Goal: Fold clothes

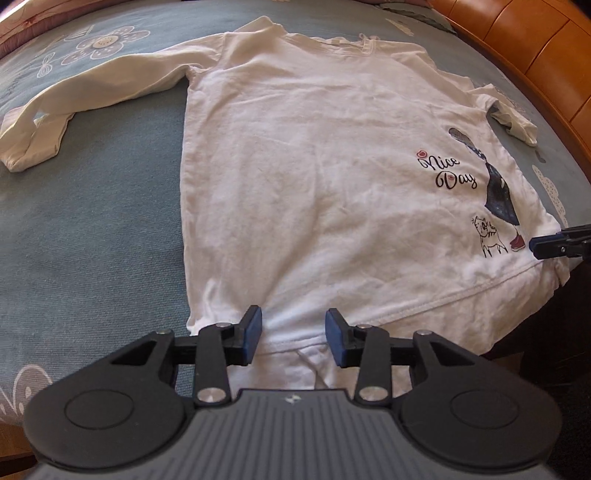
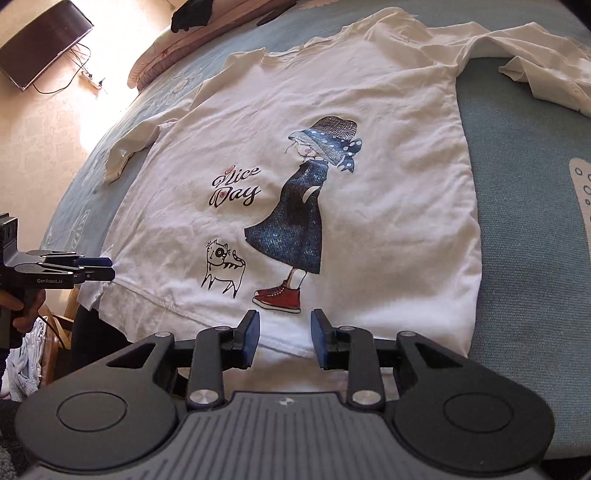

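Note:
A white long-sleeved shirt (image 1: 314,166) lies spread front up on the bed, its print of a girl, a cat and "Nice Day" (image 2: 295,206) showing. One sleeve (image 1: 55,110) stretches out to the left in the left wrist view; the other sleeve (image 2: 535,70) lies crumpled near the shoulder. My left gripper (image 1: 294,336) stands open over the hem near the shirt's left corner, cloth visible between its blue pads without being pressed. My right gripper (image 2: 285,338) is open over the hem below the red shoes. Each gripper shows in the other's view: left gripper (image 2: 109,268), right gripper (image 1: 533,249).
The blue-grey flowered bedspread (image 1: 92,221) covers the bed. An orange wooden bed frame (image 1: 535,48) runs along the far right. A wall screen (image 2: 40,44) hangs with cables, a dark item (image 2: 192,14) lies by the pillows, and a hand (image 2: 22,306) grips the left handle above floor clutter (image 2: 26,354).

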{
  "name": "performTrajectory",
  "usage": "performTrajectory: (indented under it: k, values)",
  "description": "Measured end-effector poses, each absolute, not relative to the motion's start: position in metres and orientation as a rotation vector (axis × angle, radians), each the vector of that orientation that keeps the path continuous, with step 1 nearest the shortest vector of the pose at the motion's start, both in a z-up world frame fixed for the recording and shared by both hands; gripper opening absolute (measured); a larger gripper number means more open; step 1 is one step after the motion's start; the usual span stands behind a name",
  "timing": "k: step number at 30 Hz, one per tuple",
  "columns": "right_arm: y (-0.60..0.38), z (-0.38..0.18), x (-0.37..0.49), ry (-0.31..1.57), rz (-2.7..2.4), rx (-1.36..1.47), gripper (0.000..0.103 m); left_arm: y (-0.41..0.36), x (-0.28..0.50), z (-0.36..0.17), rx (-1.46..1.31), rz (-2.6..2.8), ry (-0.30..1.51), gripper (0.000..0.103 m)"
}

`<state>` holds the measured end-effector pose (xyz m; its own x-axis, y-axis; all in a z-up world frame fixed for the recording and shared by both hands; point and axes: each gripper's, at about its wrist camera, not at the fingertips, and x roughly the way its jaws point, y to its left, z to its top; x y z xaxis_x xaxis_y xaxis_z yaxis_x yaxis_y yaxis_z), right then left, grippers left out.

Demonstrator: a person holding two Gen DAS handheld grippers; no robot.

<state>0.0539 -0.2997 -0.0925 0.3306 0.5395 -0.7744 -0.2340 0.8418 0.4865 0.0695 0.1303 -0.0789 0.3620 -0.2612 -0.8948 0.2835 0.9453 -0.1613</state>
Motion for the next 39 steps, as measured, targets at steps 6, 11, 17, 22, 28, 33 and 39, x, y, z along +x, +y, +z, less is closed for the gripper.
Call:
performTrajectory:
  k: [6,11,17,22,28,33,39]
  values:
    - [-0.293,-0.068,0.065,1.085,0.515,0.270,0.047,0.137,0.066,-0.058,0.104,-0.309,1.181,0.041]
    - [-0.288,-0.058,0.099,0.973,0.429,0.262,0.048,0.124,0.104,-0.041,0.051,-0.356,1.019,0.050]
    - [-0.309,-0.080,0.125,0.930,0.305,0.337,0.048,0.114,0.147,-0.075,0.001,-0.265,1.005,0.050]
    - [-0.334,-0.099,0.111,0.924,0.306,0.419,0.048,0.130,0.129,-0.083,0.014,-0.198,1.042,0.051]
    - [-0.356,-0.090,0.100,0.910,0.248,0.473,0.050,0.129,0.120,-0.070,0.131,-0.136,1.050,0.052]
    - [-0.339,-0.077,0.109,0.860,0.345,0.499,0.055,0.095,0.132,-0.051,0.053,-0.297,0.978,0.056]
    - [-0.275,-0.086,0.134,0.854,0.435,0.352,0.060,0.025,0.158,-0.055,-0.002,-0.476,0.927,0.062]
